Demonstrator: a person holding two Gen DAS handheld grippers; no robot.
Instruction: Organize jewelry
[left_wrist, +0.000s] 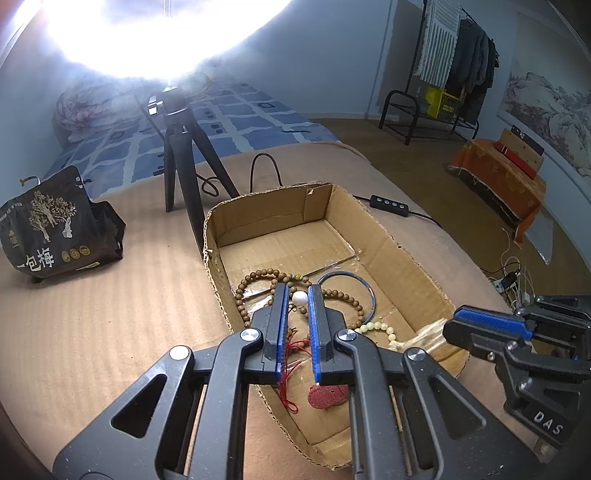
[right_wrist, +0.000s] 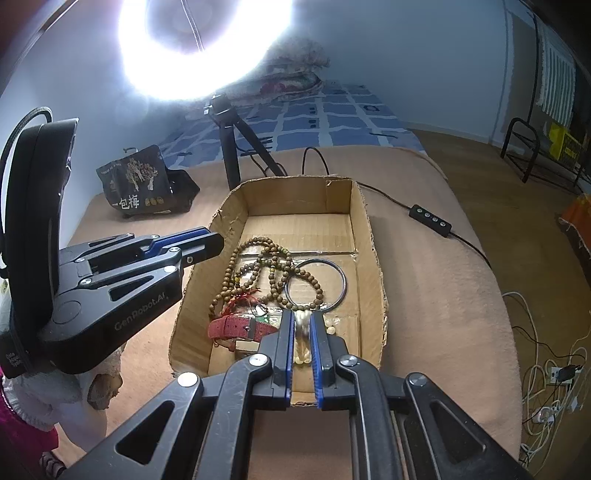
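- The box (left_wrist: 373, 236) sat in the middle of both views, on a tan blanket (left_wrist: 92, 332).
- Brown beads (right_wrist: 258, 273), a metal ring (right_wrist: 317, 284), pale beads (left_wrist: 384, 330) and a red strap (right_wrist: 236, 326) lay inside it.
- The left gripper (left_wrist: 297, 291) hung over the brown beads, jaws almost together and holding nothing.
- The right gripper (right_wrist: 303, 317) was at the lower middle, jaws nearly together; whether they pinched the blurry bit between them, I cannot tell.

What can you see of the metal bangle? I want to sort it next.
The metal bangle is a thin, plain, closed ring, silvery in one view and bluish in the other. It lies flat on the floor of the cardboard box, right of middle. Strands of the brown bead necklace cross its left side. Neither gripper touches it.
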